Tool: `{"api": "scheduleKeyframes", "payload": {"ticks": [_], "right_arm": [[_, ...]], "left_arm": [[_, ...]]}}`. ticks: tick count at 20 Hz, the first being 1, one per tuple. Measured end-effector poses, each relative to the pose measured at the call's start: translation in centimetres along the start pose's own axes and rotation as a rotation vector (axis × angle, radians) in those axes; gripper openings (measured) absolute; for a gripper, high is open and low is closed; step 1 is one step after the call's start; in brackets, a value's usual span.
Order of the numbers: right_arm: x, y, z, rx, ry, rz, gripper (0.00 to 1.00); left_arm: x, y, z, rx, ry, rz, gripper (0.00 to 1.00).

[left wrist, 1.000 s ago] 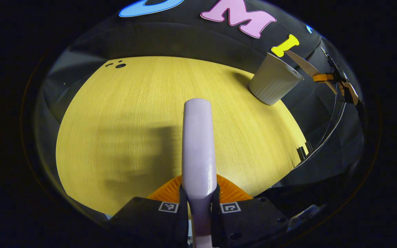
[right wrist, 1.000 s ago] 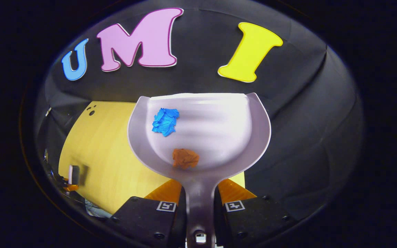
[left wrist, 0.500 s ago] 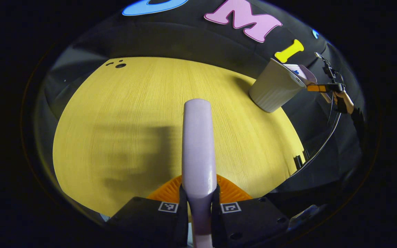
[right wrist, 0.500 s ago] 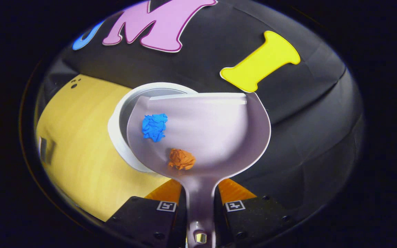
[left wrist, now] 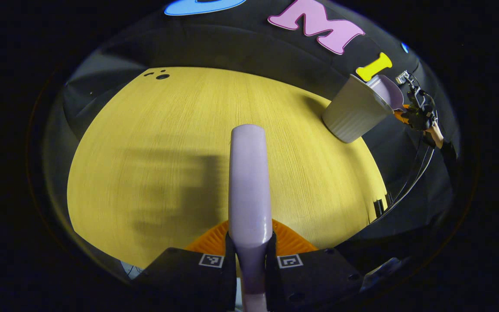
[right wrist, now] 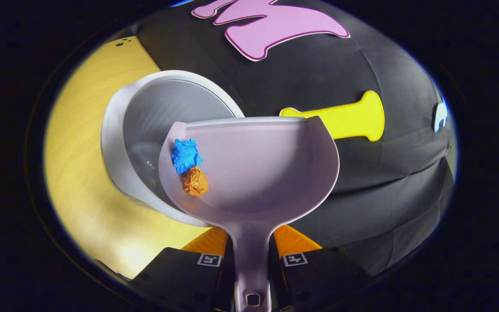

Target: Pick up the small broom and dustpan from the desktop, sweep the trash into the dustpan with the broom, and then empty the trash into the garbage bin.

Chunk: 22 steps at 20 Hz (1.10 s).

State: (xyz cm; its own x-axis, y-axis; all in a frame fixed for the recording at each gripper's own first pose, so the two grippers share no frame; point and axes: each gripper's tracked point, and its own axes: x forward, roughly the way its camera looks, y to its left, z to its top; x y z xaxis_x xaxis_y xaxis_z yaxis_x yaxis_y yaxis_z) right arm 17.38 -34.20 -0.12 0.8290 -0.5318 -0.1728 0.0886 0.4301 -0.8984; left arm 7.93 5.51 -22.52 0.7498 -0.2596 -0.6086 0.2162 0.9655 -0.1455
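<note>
- Left tongs (left wrist: 249, 255), at the bottom centre of the left gripper view, are pinching the pale lilac handle of the small broom (left wrist: 249, 182), with both fingers pressing on its sides.
- That broom handle is pointing straight up the middle of the frame, over the yellow wooden table (left wrist: 145, 143).
- Right tongs (right wrist: 251, 253), at the bottom centre of the right gripper view, are clamping the narrow stem of the pale dustpan (right wrist: 267, 173) from both sides.
- Inside the dustpan, a crumpled blue scrap (right wrist: 186, 154) and a crumpled orange scrap (right wrist: 195, 181) are lying touching each other against the pan's left wall, the blue one above the orange one.
- The dustpan is tilting toward its left side, and that edge is overlapping the open mouth of the white garbage bin (right wrist: 163, 108), which is sitting in the upper left of the right gripper view.
- In the left gripper view the bin (left wrist: 355, 115) is standing at the upper right, near the table's far edge, and the dustpan (left wrist: 388, 91) is hanging at its rim with the right tongs (left wrist: 414, 115) and a hand (left wrist: 436, 134) just beside it.
- Whether the dustpan is touching the bin's rim cannot be told.
</note>
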Motion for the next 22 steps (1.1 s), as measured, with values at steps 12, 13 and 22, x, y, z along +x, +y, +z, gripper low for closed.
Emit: {"api": "scheduleKeyframes", "payload": {"ticks": [12,13,22], "right_arm": [[-0.7,-0.3,2.7,-0.583,-0.193,-0.111,0.31],[-0.8,-0.1,2.9,-0.602,-0.199,-0.106,0.36],[-0.8,-0.3,1.7,-0.384,-0.131,0.008,0.36]], "left_arm": [[0.7,-1.4,-0.7,-0.019,-0.002,-0.001,0.31],[0.6,-1.3,-0.7,-0.018,-0.003,0.003,0.3],[0.5,-0.5,-0.6,-0.084,-0.037,0.035,0.29]]}}
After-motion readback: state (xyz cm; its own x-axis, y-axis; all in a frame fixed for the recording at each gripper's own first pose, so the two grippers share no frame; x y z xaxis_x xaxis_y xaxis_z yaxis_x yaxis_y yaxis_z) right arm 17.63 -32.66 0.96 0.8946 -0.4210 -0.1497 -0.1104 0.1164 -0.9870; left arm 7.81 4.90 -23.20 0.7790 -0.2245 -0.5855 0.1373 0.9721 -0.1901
